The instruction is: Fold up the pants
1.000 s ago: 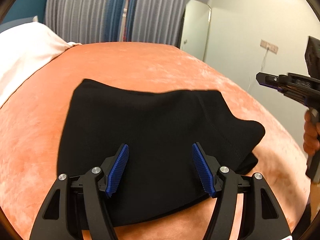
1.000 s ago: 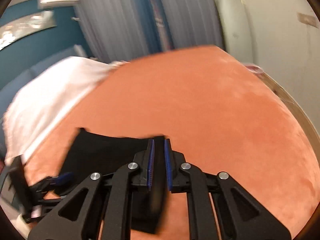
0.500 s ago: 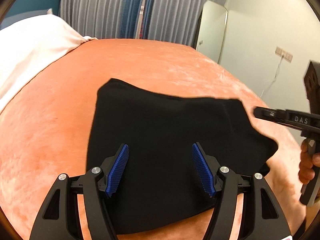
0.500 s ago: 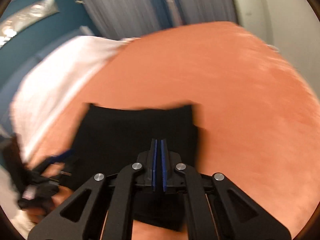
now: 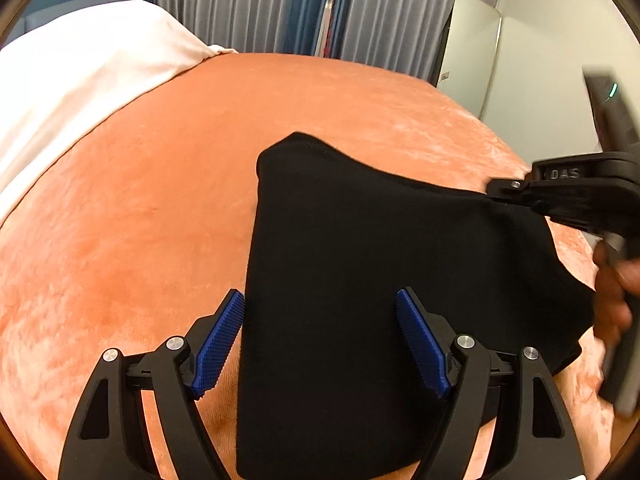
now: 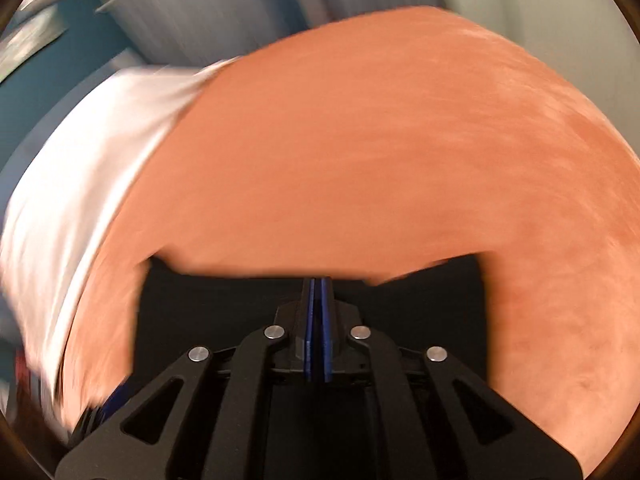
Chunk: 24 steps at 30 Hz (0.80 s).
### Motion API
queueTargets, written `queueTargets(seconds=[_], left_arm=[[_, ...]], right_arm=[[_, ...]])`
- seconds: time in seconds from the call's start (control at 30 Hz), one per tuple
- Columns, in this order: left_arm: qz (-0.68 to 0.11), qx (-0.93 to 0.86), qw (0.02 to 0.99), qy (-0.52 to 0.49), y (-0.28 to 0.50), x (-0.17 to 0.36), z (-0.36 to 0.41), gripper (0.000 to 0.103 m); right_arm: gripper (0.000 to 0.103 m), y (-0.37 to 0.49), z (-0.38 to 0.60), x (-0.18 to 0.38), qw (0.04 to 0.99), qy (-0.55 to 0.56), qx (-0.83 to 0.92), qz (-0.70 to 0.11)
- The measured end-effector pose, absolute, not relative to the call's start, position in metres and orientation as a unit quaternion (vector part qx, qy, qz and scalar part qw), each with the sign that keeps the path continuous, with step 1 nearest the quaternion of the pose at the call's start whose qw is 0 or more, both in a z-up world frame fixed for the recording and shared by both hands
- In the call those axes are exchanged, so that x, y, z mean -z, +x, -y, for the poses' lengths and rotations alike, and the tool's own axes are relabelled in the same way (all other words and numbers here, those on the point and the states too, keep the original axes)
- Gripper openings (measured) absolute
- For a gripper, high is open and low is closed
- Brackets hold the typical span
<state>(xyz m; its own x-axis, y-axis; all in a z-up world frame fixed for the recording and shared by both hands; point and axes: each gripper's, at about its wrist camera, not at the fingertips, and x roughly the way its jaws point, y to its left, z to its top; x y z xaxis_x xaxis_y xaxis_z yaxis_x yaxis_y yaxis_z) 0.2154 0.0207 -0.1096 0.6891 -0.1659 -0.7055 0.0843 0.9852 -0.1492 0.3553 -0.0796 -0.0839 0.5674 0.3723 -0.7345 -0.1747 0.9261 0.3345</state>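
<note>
Nearest in the left wrist view, the left gripper (image 5: 320, 344) hangs tilted down over the near part of the folded black fabric pants (image 5: 360, 280), its blue ribbed pads (image 5: 218, 346) spread wide. Its jaws have just been opening, and neither pad presses on the cloth; the left pad sits just beside the garment's left edge, the right pad over the black fabric. The pants lie on the orange velvety bed cover (image 5: 140, 220) as a flat folded panel whose long axis runs from the near edge of the bed away toward the far side, leaning slightly rightward, with one far corner pointing toward the curtains.

At the garment's far right corner the right gripper (image 5: 504, 192) comes in from the right, a hand (image 5: 612, 292) wrapped around its handle. In the blurred right wrist view, the right gripper's (image 6: 317, 292) pads are pressed together on the black cloth's edge, that corner held slightly above the cover.

Farther off, a white sheet (image 5: 80, 80) covers the bed's far left corner. Beyond it hang grey and blue pleated curtains (image 5: 260, 4).
</note>
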Motion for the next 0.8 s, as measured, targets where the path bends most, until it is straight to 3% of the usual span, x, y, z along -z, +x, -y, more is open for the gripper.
queueTargets(seconds=[0.13,0.23,0.27,0.33,0.53,0.67,0.8], left_arm=[[-0.392,0.063,0.917,-0.041,0.216,0.114,-0.019,0.075],[-0.400,0.059,0.914,-0.032,0.217,0.120,-0.019,0.078],[-0.402,0.057,0.913,-0.035,0.220,0.122,-0.019,0.079],[-0.405,0.057,0.911,-0.047,0.222,0.122,-0.022,0.079],[-0.388,0.046,0.920,-0.030,0.216,0.111,-0.021,0.077],[-0.388,0.050,0.920,-0.032,0.213,0.110,-0.023,0.078],[-0.384,0.055,0.921,-0.036,0.213,0.106,-0.022,0.078]], right_arm=[[0.000,0.361,0.025,0.116,0.859,0.021,-0.188,-0.475],[0.000,0.395,0.060,0.121,0.870,0.096,-0.104,-0.472],[0.004,0.396,0.076,0.119,0.870,0.122,-0.075,-0.472],[0.004,0.377,0.081,0.103,0.869,0.149,-0.116,-0.458],[0.000,0.348,0.003,0.103,0.866,0.002,-0.193,-0.461],[0.001,0.375,0.068,0.110,0.876,0.056,-0.089,-0.472],[0.004,0.318,0.130,0.083,0.894,0.063,-0.096,-0.433]])
